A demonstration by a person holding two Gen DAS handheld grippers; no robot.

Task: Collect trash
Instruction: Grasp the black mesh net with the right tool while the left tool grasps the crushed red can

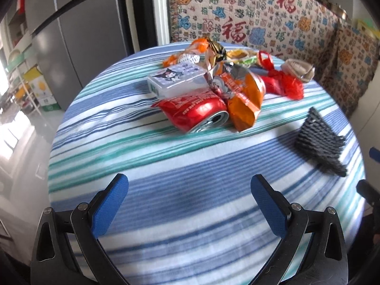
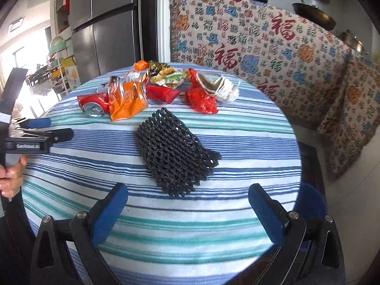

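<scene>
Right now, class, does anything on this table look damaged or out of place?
Yes. The red drink can lies on its side, crushed, against a crumpled orange snack bag. The black foam net sleeve lies apart from the litter pile, nearer the open right gripper.

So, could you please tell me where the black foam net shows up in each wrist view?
Left wrist view: the black foam net lies at the right edge, right of the trash pile.
Right wrist view: the black foam net lies at centre, just ahead of the open fingers.
Shared landmark: the crushed red can, lying beside the orange snack bag.
</scene>
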